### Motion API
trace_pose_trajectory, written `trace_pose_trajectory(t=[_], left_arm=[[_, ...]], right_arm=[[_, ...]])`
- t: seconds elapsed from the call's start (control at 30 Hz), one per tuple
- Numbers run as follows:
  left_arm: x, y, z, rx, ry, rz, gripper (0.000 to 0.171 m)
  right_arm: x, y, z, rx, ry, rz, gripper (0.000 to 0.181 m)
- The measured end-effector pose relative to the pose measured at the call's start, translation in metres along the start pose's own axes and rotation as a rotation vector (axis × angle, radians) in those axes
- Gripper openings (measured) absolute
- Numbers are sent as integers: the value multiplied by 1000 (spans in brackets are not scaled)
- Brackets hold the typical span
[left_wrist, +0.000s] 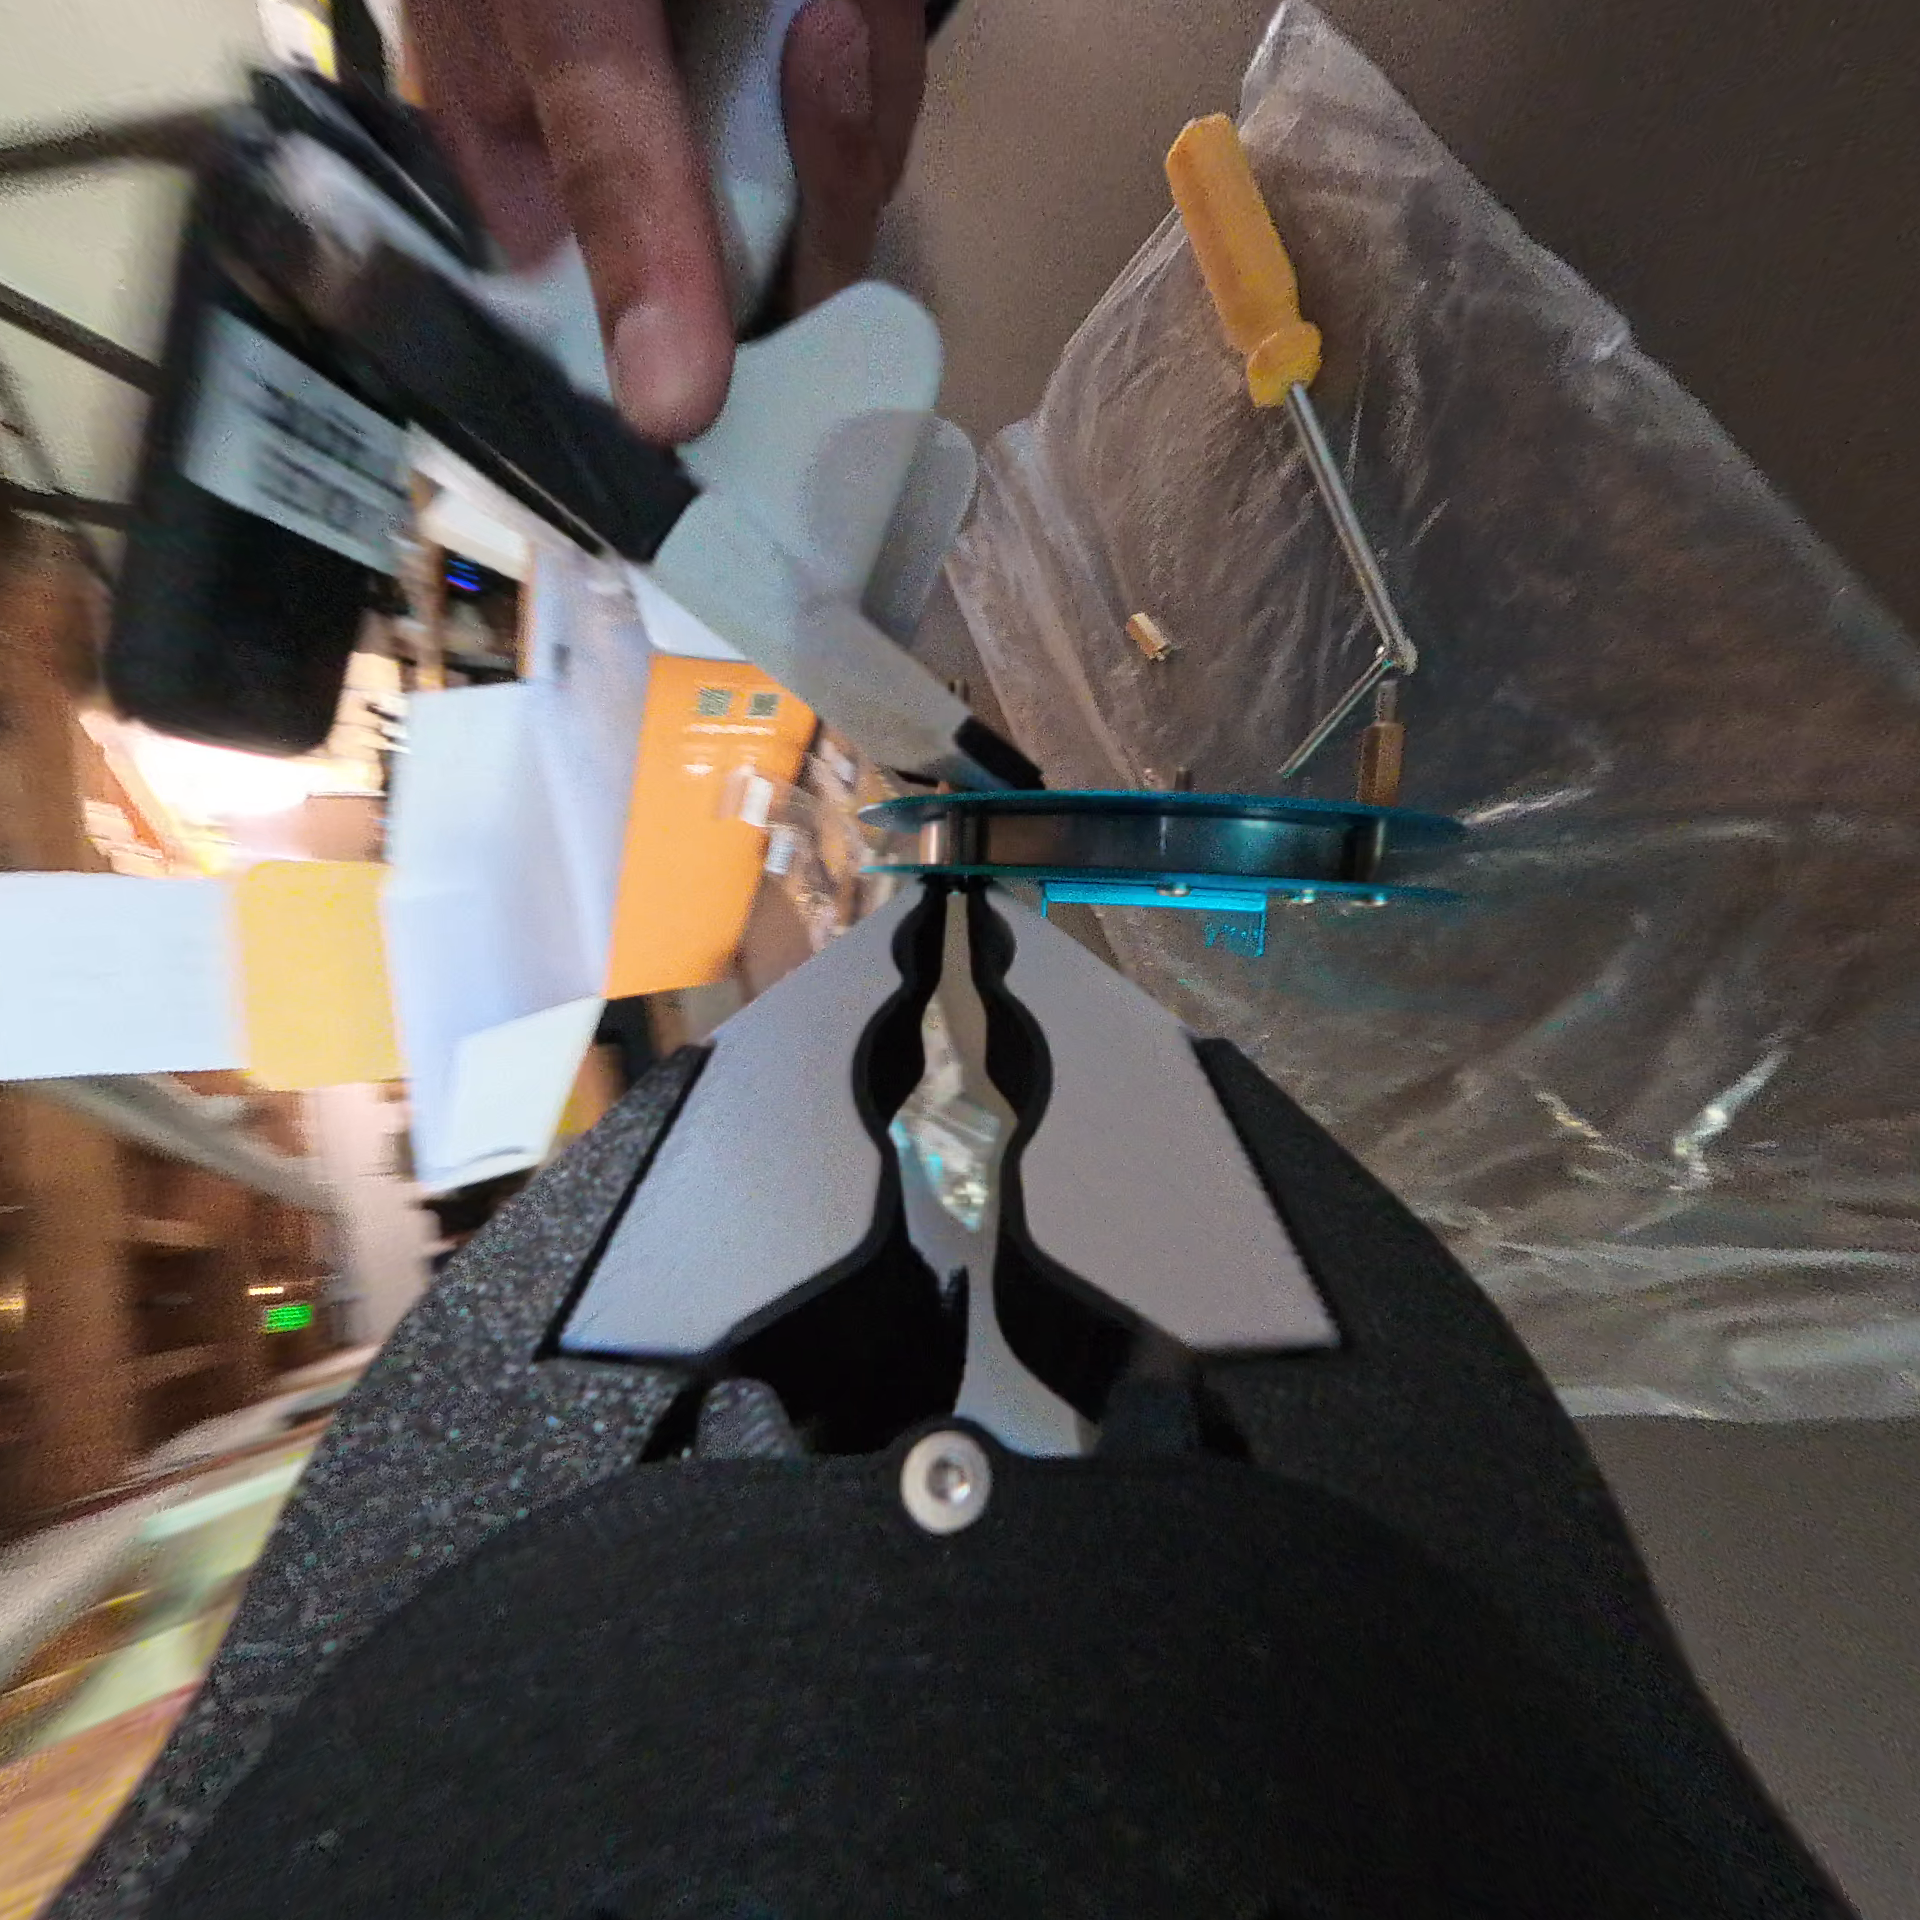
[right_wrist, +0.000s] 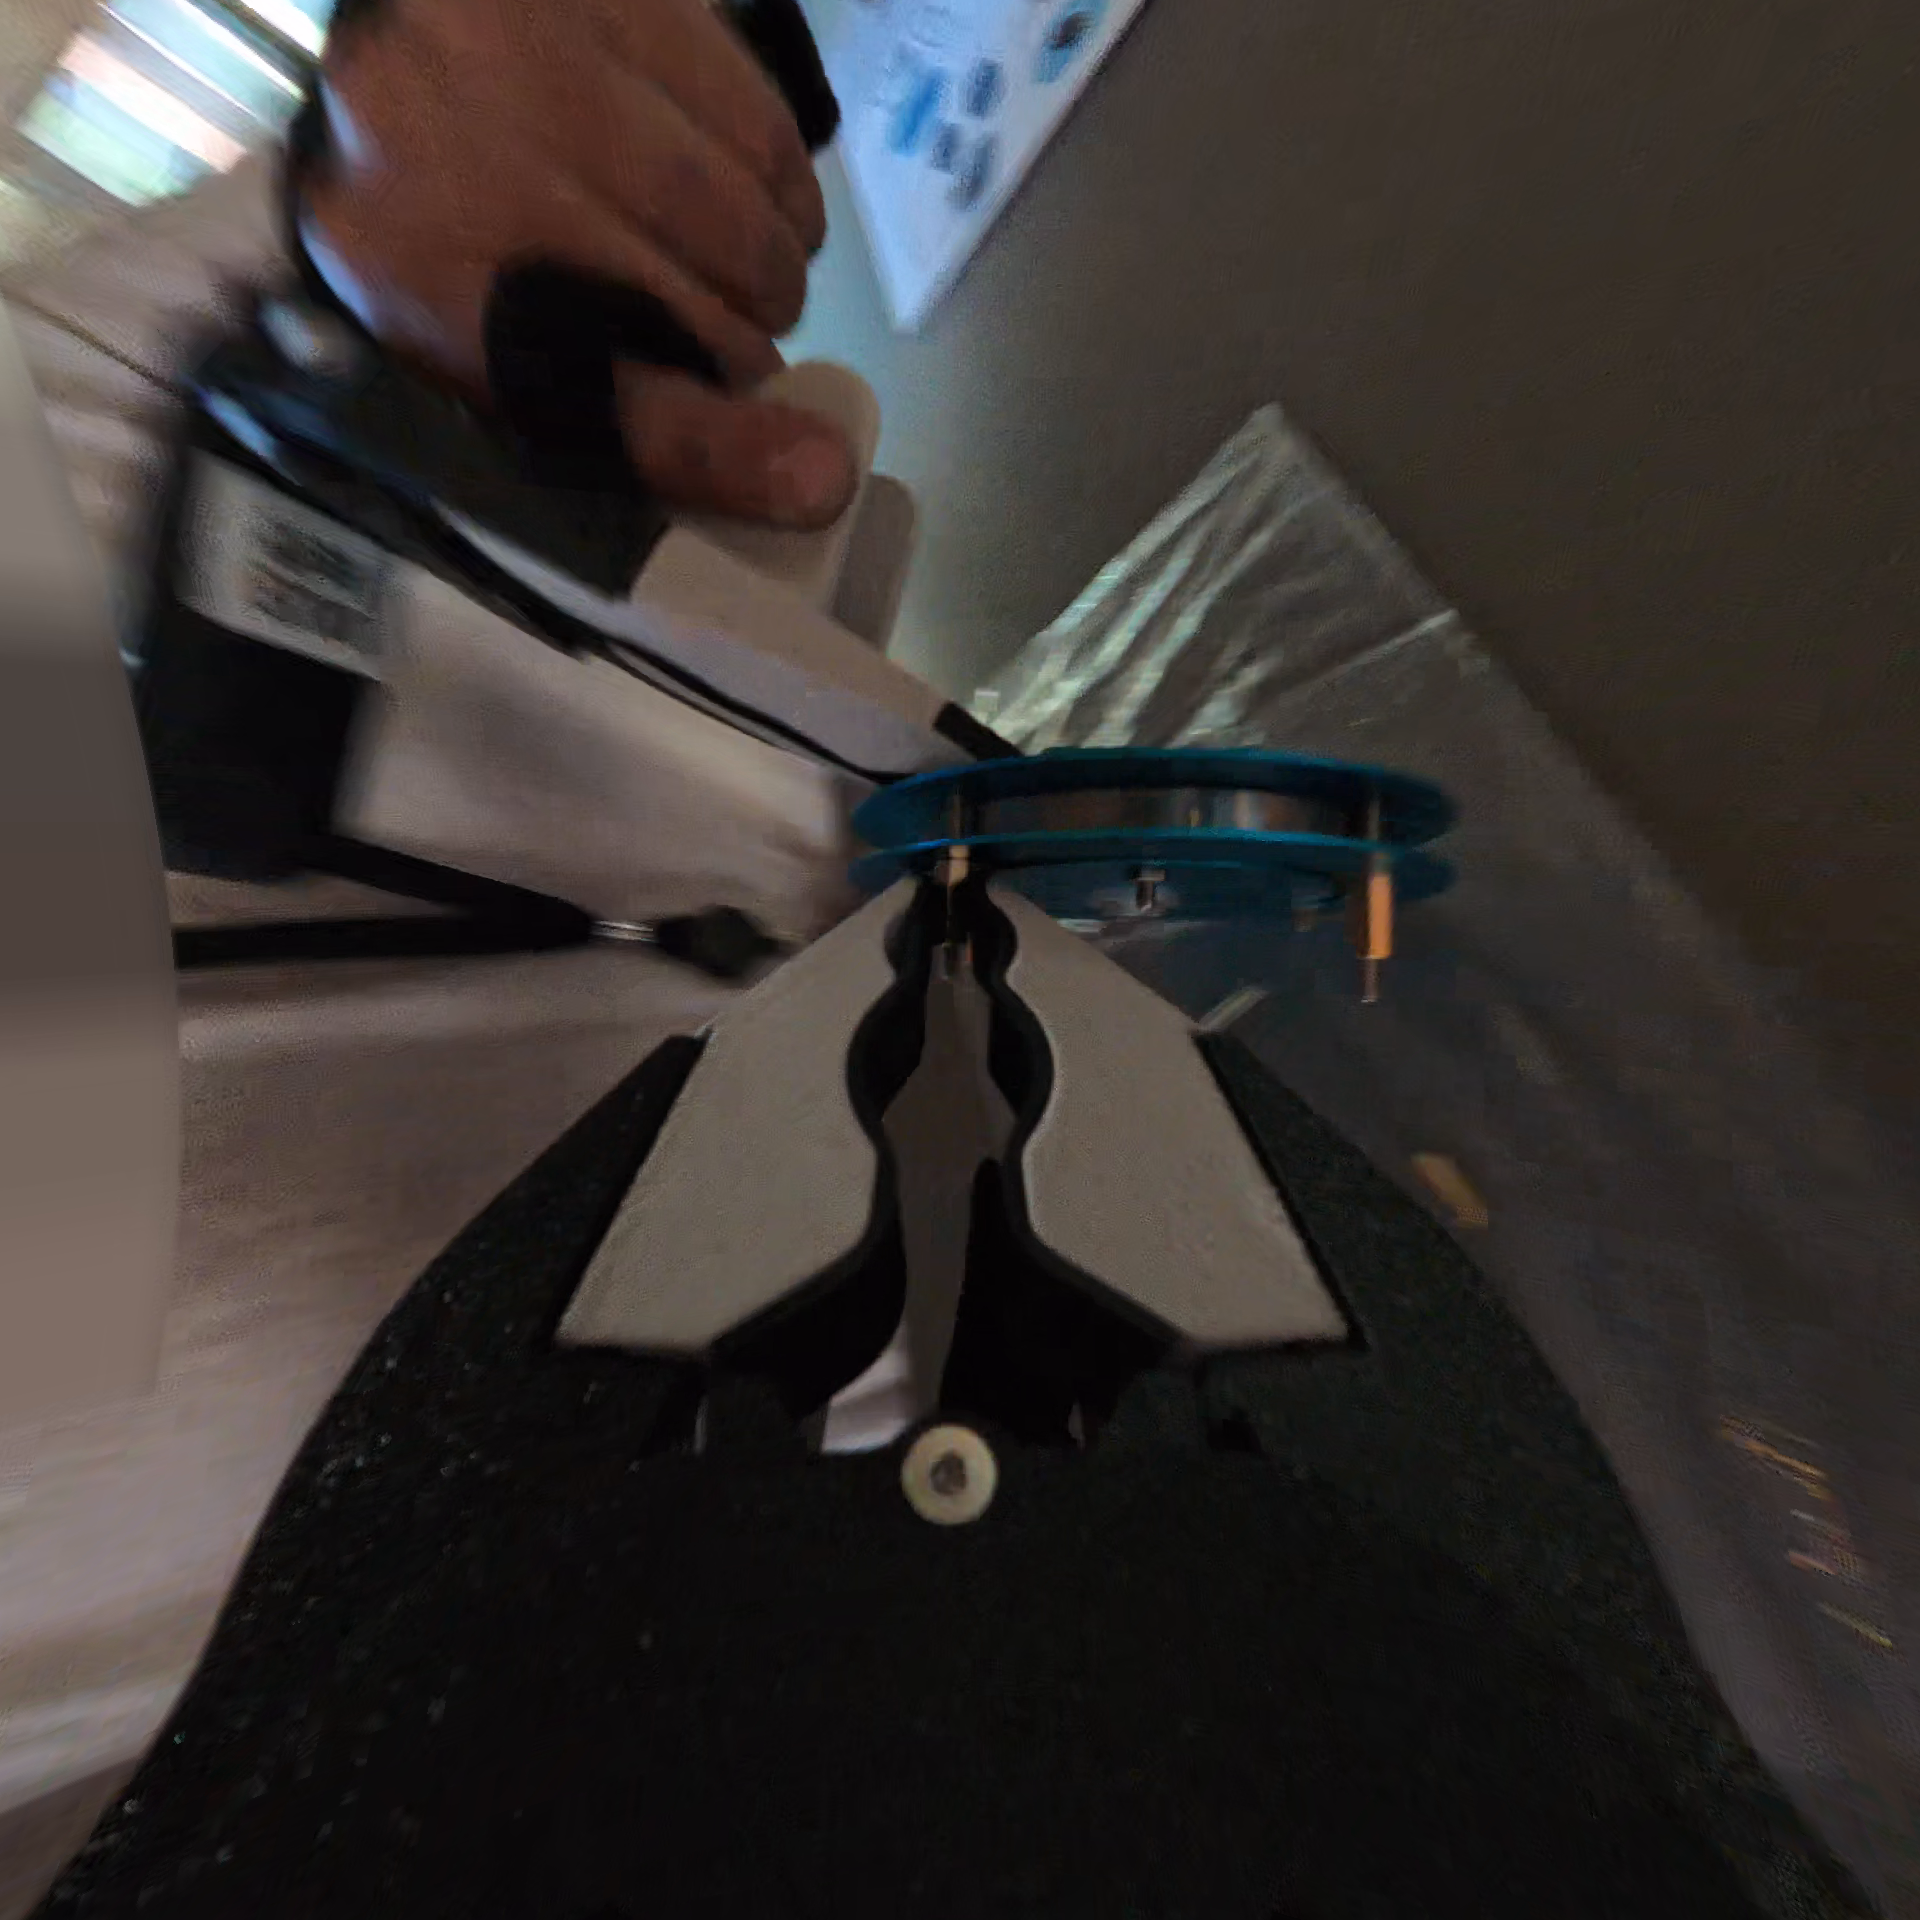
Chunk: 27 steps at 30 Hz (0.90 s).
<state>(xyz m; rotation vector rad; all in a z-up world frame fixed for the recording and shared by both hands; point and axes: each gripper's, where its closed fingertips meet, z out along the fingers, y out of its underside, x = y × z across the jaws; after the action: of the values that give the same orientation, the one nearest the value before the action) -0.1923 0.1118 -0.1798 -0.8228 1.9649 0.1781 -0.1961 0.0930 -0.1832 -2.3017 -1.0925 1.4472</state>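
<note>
Grey-brown tabletop (left_wrist: 1714, 156) lies behind everything, with a crumpled clear plastic bag (left_wrist: 1558, 727) spread on it; an orange-handled screwdriver (left_wrist: 1242, 260), a bent metal hex key (left_wrist: 1351, 717) and a small brass standoff (left_wrist: 1150, 634) rest on the bag, or perhaps inside it. My left gripper (left_wrist: 958, 883) pinches the rim of a blue two-disc assembly with a dark ring between its plates (left_wrist: 1153, 836). My right gripper (right_wrist: 951, 920) has its jaws nearly together on a brass post (right_wrist: 954, 868) at that assembly's edge. A hand (left_wrist: 623, 208) holds the other gripper opposite
</note>
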Motion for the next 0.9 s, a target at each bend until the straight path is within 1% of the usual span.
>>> trace_pose_trajectory(t=[0.07, 0.1, 0.13, 0.2, 0.27, 0.3, 0.33, 0.37, 0.4, 0.43, 0.47, 0.5, 0.53, 0.57, 0.63, 0.7, 0.77, 0.83, 0.87, 0.9], left_arm=[[0, 3, 1, -1, 92, -102, 3], [0, 4, 2, 1, 128, -140, 3], [0, 4, 1, 5, 153, -157, 3], [0, 5, 1, 5, 172, -170, 3], [0, 6, 1, -3, 175, -183, 3], [0, 5, 1, -4, 148, -150, 2], [-1, 5, 1, -10, 66, -48, 1], [-2, 2, 1, -18, -55, 111, 2], [-1, -2, -2, -23, -166, 262, 1], [0, -4, -4, -35, -239, 357, 0], [-1, -3, -4, -54, -270, 383, 1], [-2, -2, -4, -53, -260, 352, 1], [-2, -1, -4, -40, -234, 301, 2], [-2, 0, -3, -37, -212, 262, 1], [-2, 1, -2, -16, -137, 151, 3], [-1, 1, 0, 10, -25, 21, 3], [-2, 2, 1, 26, 38, -49, 3], [-3, 3, 2, 32, 28, -43, 4], [-3, 3, 2, 33, 6, -19, 4], [-3, 3, 2, 36, -20, -2, 4]], right_arm=[[7, -3, -2, -45, 250, -211, 6], [8, -4, -2, -75, 343, -291, 8], [11, -4, -3, -104, 430, -366, 5], [15, -4, -3, -162, 545, -477, 6], [18, -6, -4, -193, 607, -539, 5], [17, -5, -4, -198, 571, -487, 3], [14, -4, -2, -180, 456, -352, 3], [7, 0, 1, -145, 246, -107, 2], [-5, 3, 3, -114, -32, 181, 2], [-12, 4, 4, -84, -277, 356, 2], [-14, 2, 3, -41, -443, 464, 3], [-14, 1, 3, -19, -519, 516, 3], [-14, 1, 3, -20, -501, 486, 4], [-12, 1, 3, -26, -420, 411, 4], [-5, 3, 3, -62, -183, 192, 4], [1, 2, 1, -94, 64, -40, 4], [7, 1, -2, -126, 270, -214, 9], [10, 0, -3, -149, 393, -336, 5], [10, 0, -3, -152, 409, -337, 5], [10, 0, -3, -143, 388, -289, 5]])
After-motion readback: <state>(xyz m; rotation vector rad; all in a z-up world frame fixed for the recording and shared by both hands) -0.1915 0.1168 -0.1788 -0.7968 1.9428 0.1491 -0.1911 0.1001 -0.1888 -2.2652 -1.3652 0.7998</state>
